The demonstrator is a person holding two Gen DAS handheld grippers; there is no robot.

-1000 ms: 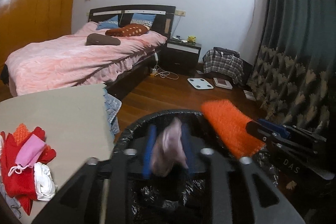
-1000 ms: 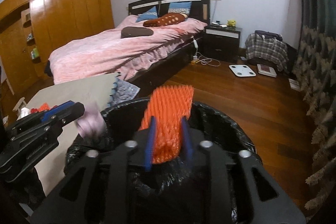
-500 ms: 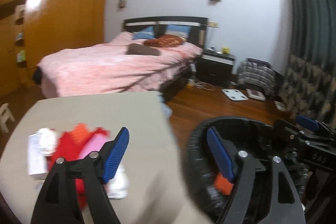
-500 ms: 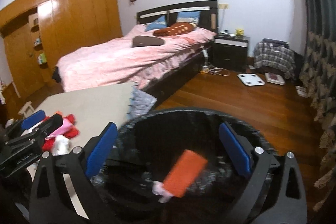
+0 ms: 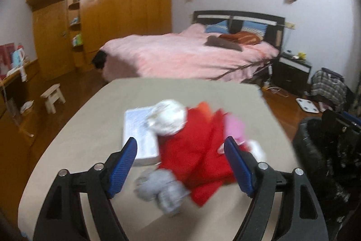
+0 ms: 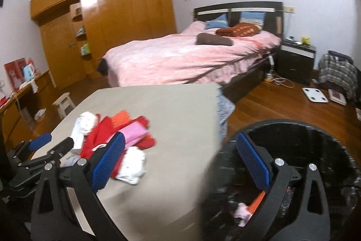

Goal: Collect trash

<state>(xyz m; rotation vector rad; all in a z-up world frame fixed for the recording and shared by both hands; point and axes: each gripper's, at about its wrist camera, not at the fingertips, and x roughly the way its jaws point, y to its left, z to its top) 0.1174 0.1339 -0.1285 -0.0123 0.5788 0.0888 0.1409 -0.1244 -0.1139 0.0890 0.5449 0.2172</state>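
CHANGE: pink scrap [image 6: 242, 214] and orange mesh [image 6: 257, 199] dropped into bin [image 6: 315, 128] | TONGS: left tongs [image 5: 181, 167] and right tongs [image 6: 180, 165] just opened, apart, empty | NEXT: trash pile [image 5: 191, 150] at left tongs' 12 o'clock on bench [image 5: 90, 128]

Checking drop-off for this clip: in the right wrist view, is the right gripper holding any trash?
No. The right gripper stands open and empty, while an orange piece and a pink scrap lie inside the black bin.

A heap of trash [image 5: 194, 150] lies on the worktop [image 5: 90, 128], with the bin [image 6: 293, 150] right of the worktop. The bed [image 6: 180, 55] stands beyond, the wardrobe [image 6: 112, 15] far left.
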